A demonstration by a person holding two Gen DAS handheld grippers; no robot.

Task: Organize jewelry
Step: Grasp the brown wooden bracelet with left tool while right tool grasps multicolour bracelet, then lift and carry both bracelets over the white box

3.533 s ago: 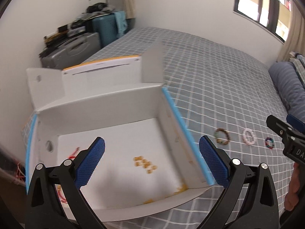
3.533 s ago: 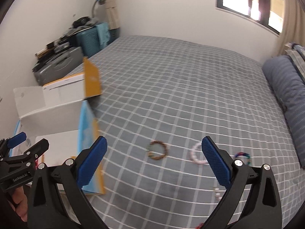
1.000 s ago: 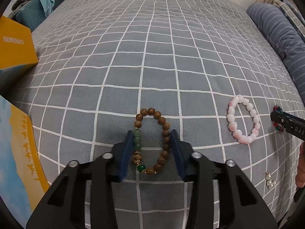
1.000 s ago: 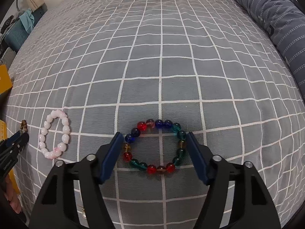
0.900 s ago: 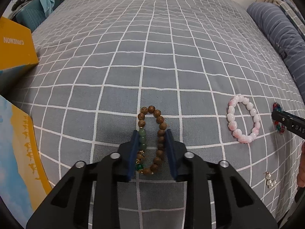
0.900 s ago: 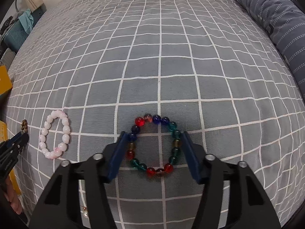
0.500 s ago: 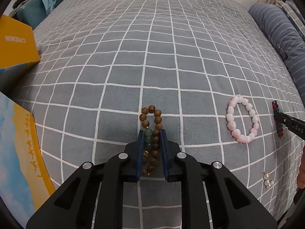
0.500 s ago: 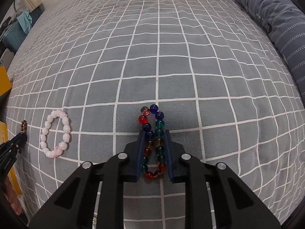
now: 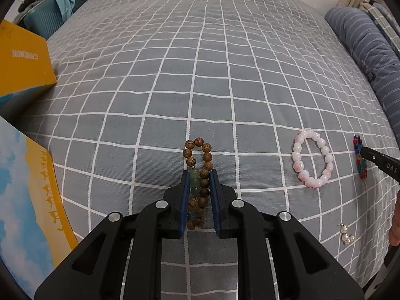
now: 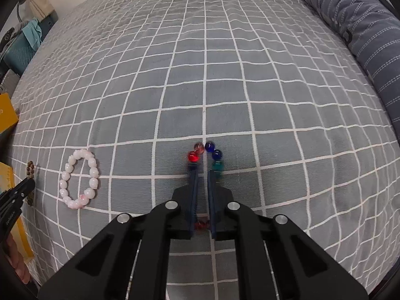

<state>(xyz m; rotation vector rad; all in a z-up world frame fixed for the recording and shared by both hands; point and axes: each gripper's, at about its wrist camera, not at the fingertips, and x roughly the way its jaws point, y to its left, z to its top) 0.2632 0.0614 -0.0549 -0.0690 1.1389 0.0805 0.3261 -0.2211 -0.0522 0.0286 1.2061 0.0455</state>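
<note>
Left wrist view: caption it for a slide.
Left claw shut on wooden bead bracelet on checked bedspread, pink bracelet alongside.

A bed [image 9: 225, 80] covered in grey checked fabric is seen. On it lie a wooden bead bracelet [image 9: 198, 165], a pink bead bracelet [image 9: 312, 161], a coloured glass bracelet [image 10: 205, 155], pearl earrings [image 9: 346, 236], a striped pillow [image 9: 367, 50] and a yellow box [image 9: 22, 60].

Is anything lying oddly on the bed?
Both gripped bracelets are squashed from rings into narrow loops: the brown wooden bead bracelet in the left gripper, the multicoloured glass bead bracelet in the right gripper.
</note>
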